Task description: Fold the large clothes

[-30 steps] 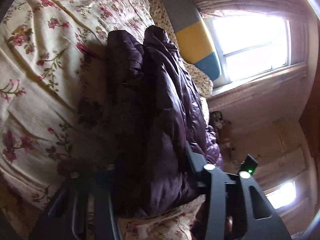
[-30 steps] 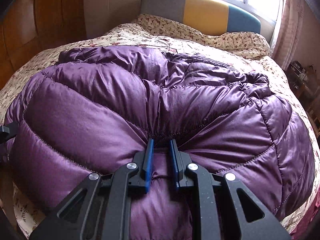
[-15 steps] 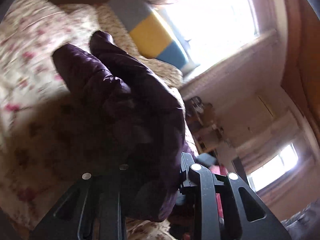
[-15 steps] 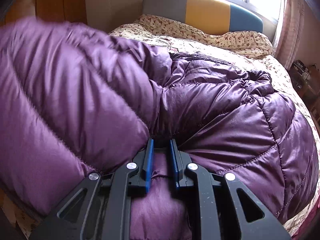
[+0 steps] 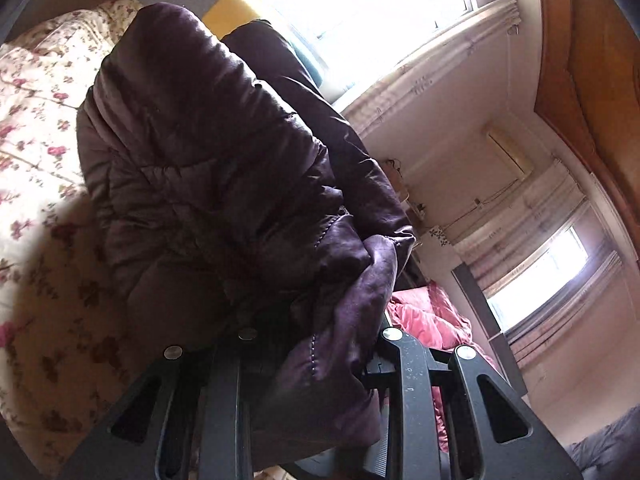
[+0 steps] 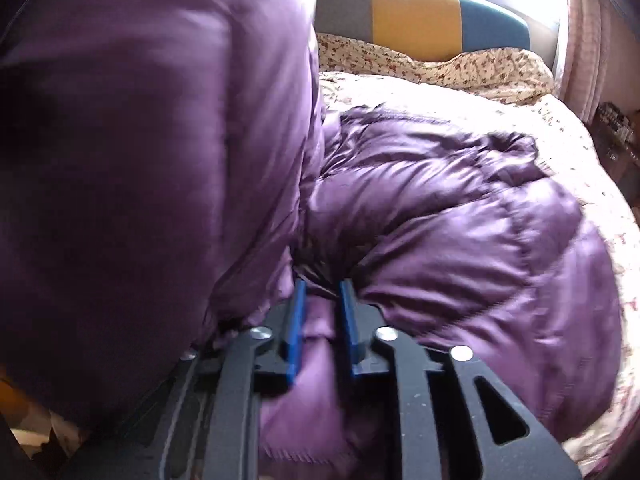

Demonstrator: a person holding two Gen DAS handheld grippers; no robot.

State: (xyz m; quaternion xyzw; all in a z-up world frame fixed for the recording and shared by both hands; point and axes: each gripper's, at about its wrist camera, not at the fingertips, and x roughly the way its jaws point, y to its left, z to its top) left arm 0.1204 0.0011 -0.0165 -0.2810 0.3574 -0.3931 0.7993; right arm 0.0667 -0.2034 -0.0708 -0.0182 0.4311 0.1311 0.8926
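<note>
A large purple puffer jacket [image 6: 460,224] lies on a floral bedspread [image 6: 560,128]. My right gripper [image 6: 322,300] is shut on a pinch of the jacket's near edge, fabric between its blue pads [image 6: 296,320]. My left gripper [image 5: 316,344] is shut on the jacket's left side [image 5: 224,152] and holds it lifted high off the bed; its fingertips are buried in the fabric. In the right wrist view the lifted part [image 6: 140,140] stands as a tall purple wall on the left, leaning over the flat part.
A grey, yellow and blue headboard [image 6: 416,16] and a bright window [image 5: 360,8] are behind the bed. A pink quilt [image 5: 424,320] lies beside the bed. A shelf with small bottles [image 6: 616,132] stands at the right edge.
My left gripper has lifted the jacket's left side off the bed and swung it up and rightward over the rest. The right gripper kept its hold in place.
</note>
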